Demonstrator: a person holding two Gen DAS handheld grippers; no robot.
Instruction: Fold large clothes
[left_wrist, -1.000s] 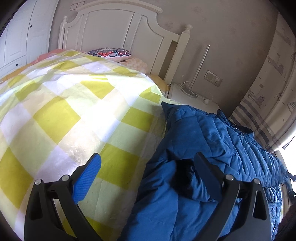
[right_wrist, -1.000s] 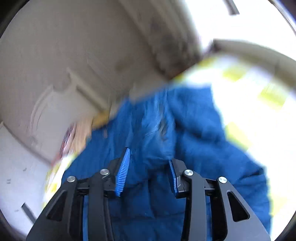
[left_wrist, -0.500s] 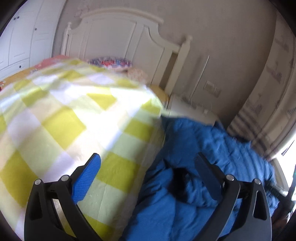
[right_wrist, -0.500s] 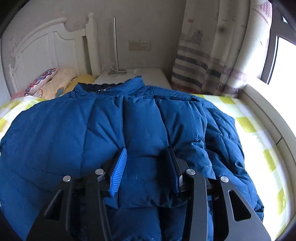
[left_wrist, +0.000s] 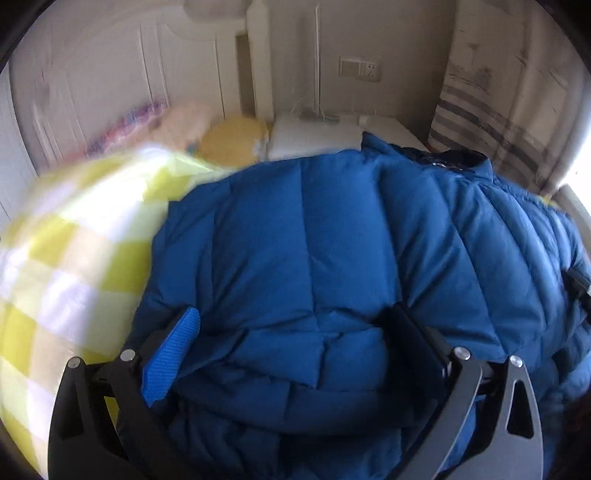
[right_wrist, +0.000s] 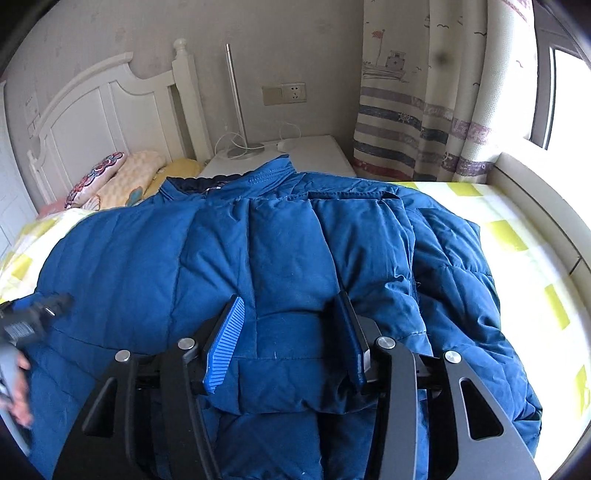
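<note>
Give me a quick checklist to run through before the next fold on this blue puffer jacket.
1. Jacket lying on the checked bedspread: ok.
2. Collar toward the headboard: ok.
3. Right gripper has let go: cannot tell; its jaws have just been opening, with a fold of jacket between the fingers.
4. Left gripper open astride the padding: ok.
5. Right-hand side of the jacket flat: not ok, it is bunched.
6. Left wrist view sharp: not ok, blurred.
</note>
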